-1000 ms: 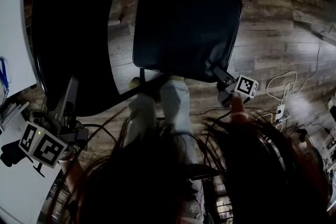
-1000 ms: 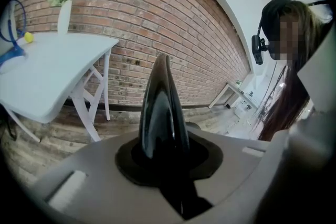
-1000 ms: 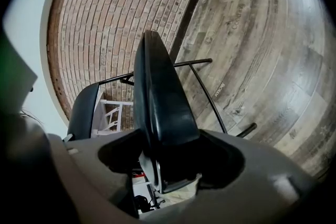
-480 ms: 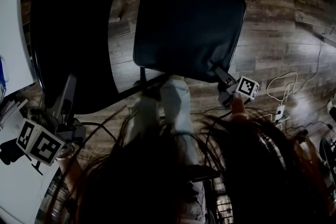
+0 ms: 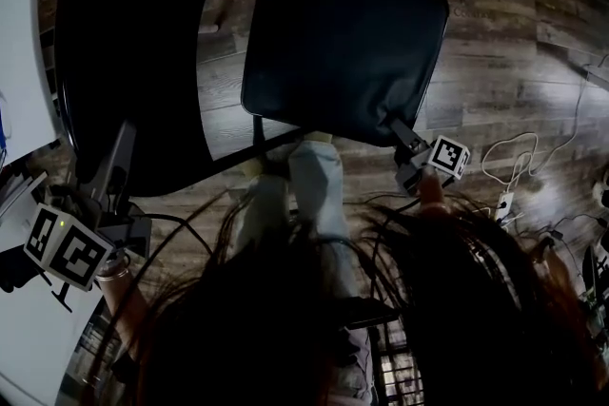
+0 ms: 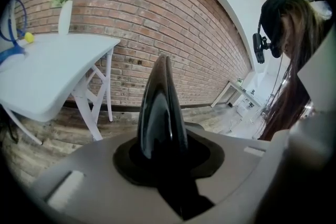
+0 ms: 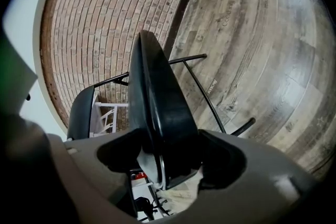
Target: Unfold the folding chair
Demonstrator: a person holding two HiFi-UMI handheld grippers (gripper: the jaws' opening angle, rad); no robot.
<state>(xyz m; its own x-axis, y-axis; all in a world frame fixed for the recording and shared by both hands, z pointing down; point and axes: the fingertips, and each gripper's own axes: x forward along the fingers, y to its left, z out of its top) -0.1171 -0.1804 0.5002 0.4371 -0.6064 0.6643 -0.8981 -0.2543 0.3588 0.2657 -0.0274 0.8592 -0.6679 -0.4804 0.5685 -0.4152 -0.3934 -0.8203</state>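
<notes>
The black folding chair stands below me in the head view, its padded seat (image 5: 343, 43) flat and its backrest (image 5: 133, 62) at the left. My left gripper (image 5: 119, 155) is at the backrest's near rim. In the left gripper view that rim (image 6: 161, 113) stands upright between the jaws of my left gripper (image 6: 165, 161), which are opening, with a dark gap on either side of it. My right gripper (image 5: 400, 134) is shut on the seat's near right corner. The seat edge (image 7: 157, 113) fills the throat of my right gripper (image 7: 168, 161).
A white table (image 6: 47, 71) with a vase of flowers (image 6: 64, 13) stands to the left against a brick wall. The person's legs (image 5: 314, 185) are just behind the seat. Cables (image 5: 514, 166) lie on the wood floor at right. Black frame tubes (image 7: 202, 86) run under the seat.
The left gripper's marker cube has drifted a little to the left and up in the head view. The seat and the right gripper have hardly moved.
</notes>
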